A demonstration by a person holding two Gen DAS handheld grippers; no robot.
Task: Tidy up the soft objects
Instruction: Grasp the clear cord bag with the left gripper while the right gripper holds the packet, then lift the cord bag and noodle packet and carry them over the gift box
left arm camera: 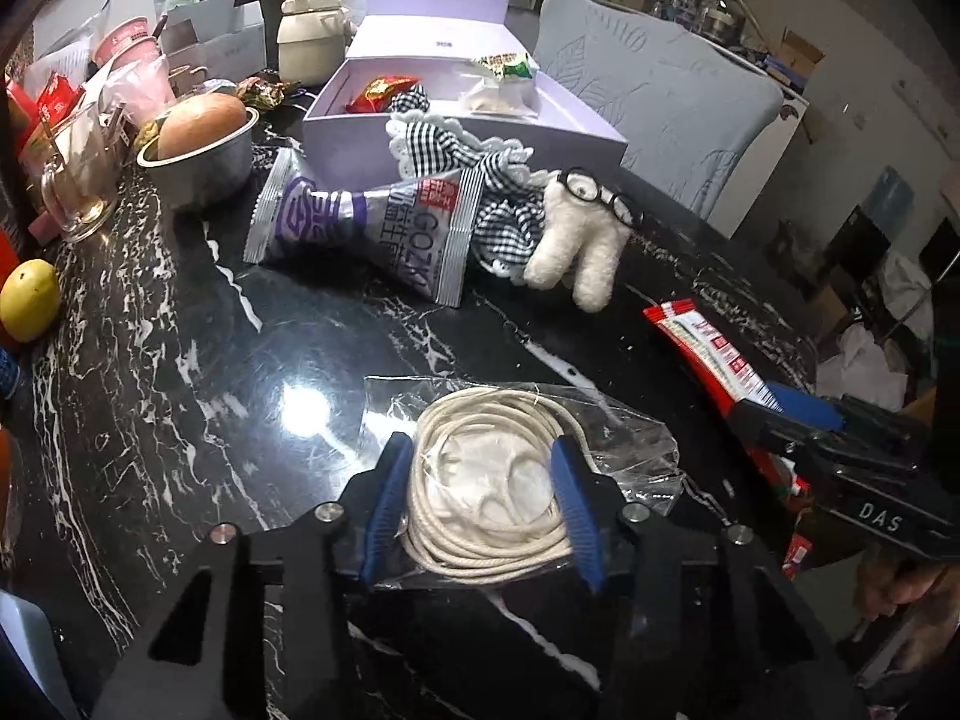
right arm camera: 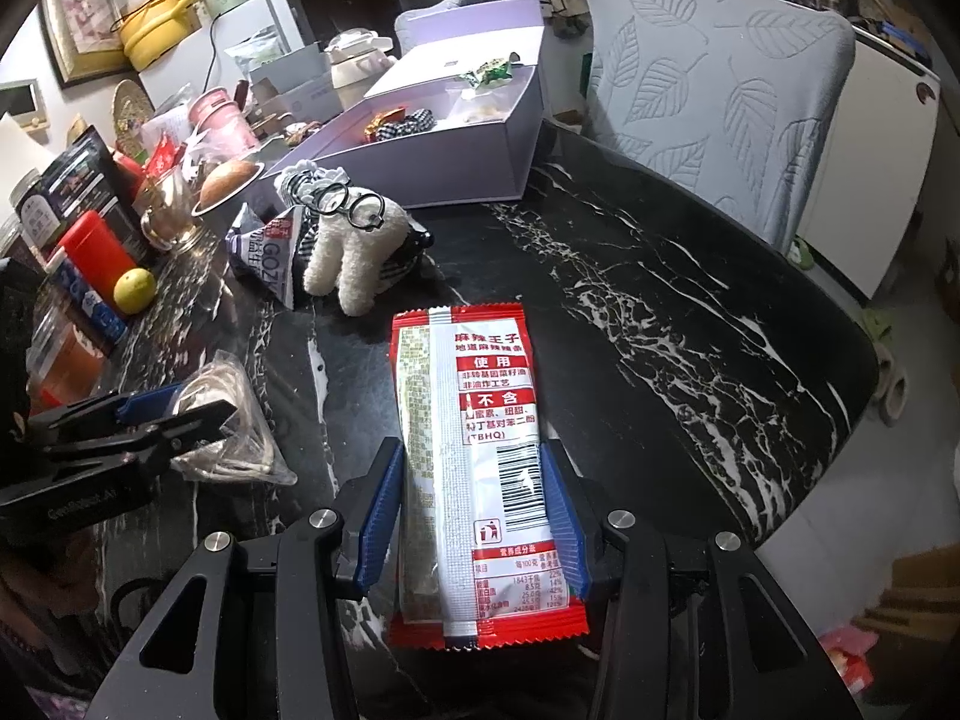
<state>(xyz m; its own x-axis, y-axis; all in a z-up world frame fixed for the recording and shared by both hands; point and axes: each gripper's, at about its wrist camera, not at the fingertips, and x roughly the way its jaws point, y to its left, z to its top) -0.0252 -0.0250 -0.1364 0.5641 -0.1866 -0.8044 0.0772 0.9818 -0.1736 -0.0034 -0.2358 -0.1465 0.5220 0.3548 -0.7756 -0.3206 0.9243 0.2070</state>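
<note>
My left gripper (left arm camera: 483, 474) is shut on a clear bag of coiled white rope (left arm camera: 492, 480), its blue pads against both sides of the coil on the black marble table. My right gripper (right arm camera: 471, 492) is shut on a red and white snack packet (right arm camera: 474, 456), also seen in the left wrist view (left arm camera: 714, 354). A white plush toy with glasses and checked cloth (left arm camera: 576, 240) lies beside a silver GOZK snack bag (left arm camera: 372, 228). The open lilac box (left arm camera: 462, 138) behind them holds small wrapped snacks and checked fabric. The plush also shows in the right wrist view (right arm camera: 354, 252).
A metal bowl with a bun (left arm camera: 204, 144), a glass cup (left arm camera: 78, 180), a yellow fruit (left arm camera: 30, 300) and cups and packets crowd the left side. A pale chair (right arm camera: 720, 72) stands behind the table's far edge. The table edge (right arm camera: 810, 480) curves at right.
</note>
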